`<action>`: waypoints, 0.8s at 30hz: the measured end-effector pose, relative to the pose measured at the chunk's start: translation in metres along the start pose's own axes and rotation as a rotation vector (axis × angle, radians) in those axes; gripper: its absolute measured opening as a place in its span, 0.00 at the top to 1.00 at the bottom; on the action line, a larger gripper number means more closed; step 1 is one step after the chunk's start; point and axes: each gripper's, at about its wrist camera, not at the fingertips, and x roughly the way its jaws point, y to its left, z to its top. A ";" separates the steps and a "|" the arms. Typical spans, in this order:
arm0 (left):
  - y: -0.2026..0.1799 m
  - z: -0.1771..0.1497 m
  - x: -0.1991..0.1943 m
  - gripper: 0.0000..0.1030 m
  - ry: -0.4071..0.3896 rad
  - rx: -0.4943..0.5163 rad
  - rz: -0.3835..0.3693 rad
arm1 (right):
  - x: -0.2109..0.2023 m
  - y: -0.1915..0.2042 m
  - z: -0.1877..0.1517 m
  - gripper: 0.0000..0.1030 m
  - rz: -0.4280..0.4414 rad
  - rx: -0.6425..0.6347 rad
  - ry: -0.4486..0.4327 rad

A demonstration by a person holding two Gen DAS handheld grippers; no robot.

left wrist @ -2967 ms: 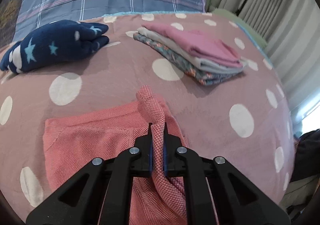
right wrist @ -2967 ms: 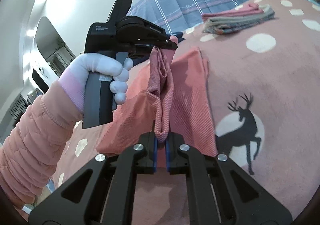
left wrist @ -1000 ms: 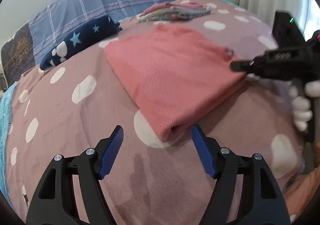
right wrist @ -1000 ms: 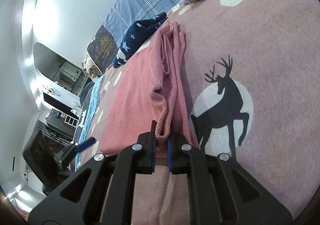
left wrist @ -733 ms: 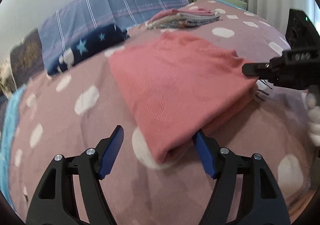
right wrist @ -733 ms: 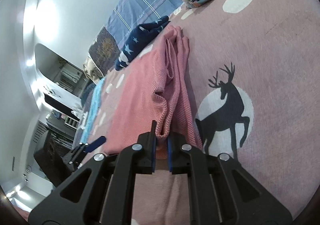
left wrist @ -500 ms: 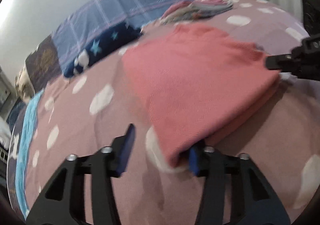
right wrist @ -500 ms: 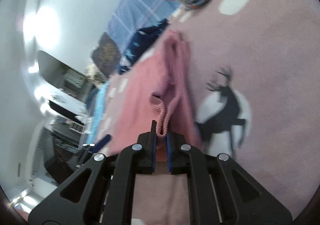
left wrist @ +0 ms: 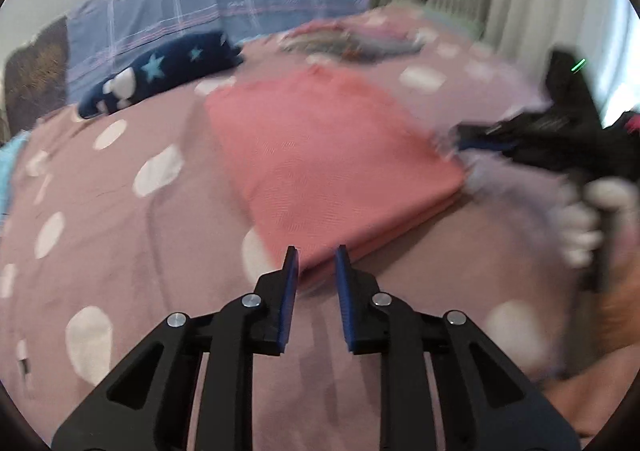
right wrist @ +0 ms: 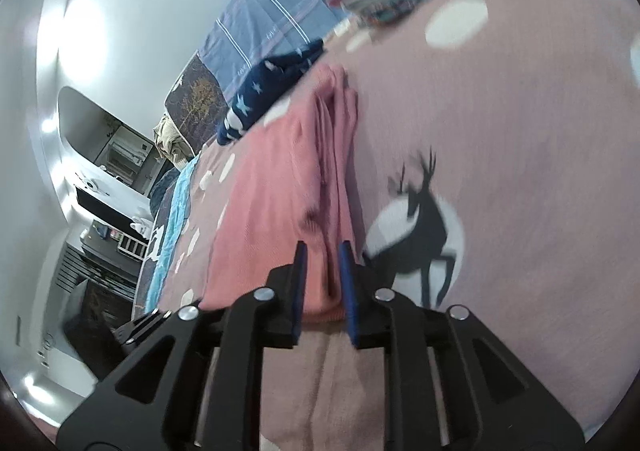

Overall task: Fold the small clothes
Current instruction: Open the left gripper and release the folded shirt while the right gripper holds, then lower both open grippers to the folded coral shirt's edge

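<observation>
Pink folded cloth (left wrist: 320, 167) lies flat on the dotted bed (left wrist: 120, 235), centre frame. Left tongs (left wrist: 316, 271) closing, gap narrow, nothing pinched, cloth corner just ahead. Right tongs (right wrist: 323, 283) opening, cloth edge between the pads, grip loosened.

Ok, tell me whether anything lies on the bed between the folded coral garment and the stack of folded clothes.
Nothing visible does. In the left wrist view, only bare polka-dot blanket separates the coral garment from the stack of folded clothes; the navy star-print item lies off to the side.
</observation>
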 end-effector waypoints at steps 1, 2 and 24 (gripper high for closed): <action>0.000 0.006 -0.004 0.80 -0.022 0.004 -0.008 | -0.003 0.002 0.006 0.81 -0.007 -0.019 -0.010; 0.000 0.013 -0.006 0.80 -0.052 0.017 0.002 | -0.003 0.005 0.011 0.81 -0.015 -0.036 -0.015; 0.011 0.001 0.079 0.70 0.028 -0.018 0.004 | 0.117 0.043 0.117 0.71 -0.153 -0.220 0.097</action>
